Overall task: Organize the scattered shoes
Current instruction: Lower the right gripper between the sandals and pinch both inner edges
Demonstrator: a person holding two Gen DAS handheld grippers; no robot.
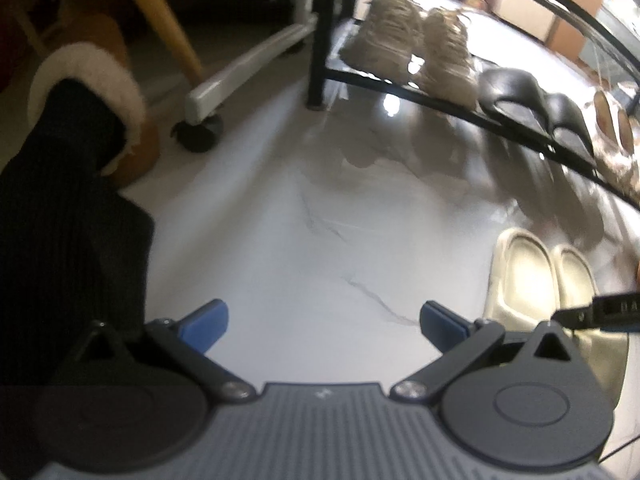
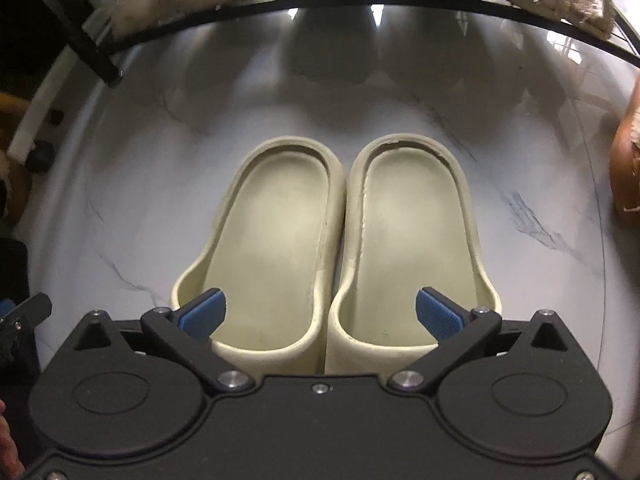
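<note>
Left wrist view: our left gripper (image 1: 323, 326) hangs over bare marble floor (image 1: 280, 232), jaws spread wide and holding nothing. It sits well apart from any shoe, which we read as a standby posture while the other hand works. To its right, the cream slippers (image 1: 548, 280) lie side by side on the floor near the black shoe rack (image 1: 440, 100). On the rack's low shelf stand beige knit sneakers (image 1: 420, 44), then black shoes (image 1: 532, 100) further right; pairs are kept together and toes face the same way, so the shelf looks like the target layout. At left, a fur-trimmed boot (image 1: 100, 92) on a person's leg, and a castor foot (image 1: 200, 132) of some white stand.

Right wrist view: our right gripper (image 2: 322, 316) is wide open, empty, and centred over the heel end of the cream slippers (image 2: 336, 240). The two slippers touch along their inner sides, toes towards the rack rail (image 2: 360, 2). Each blue fingertip sits over a different slipper, so we judge the spread is meant to straddle the touching inner walls and pinch both at once. Edge of a brown shoe (image 2: 628, 160) at far right, identity uncertain.
</note>
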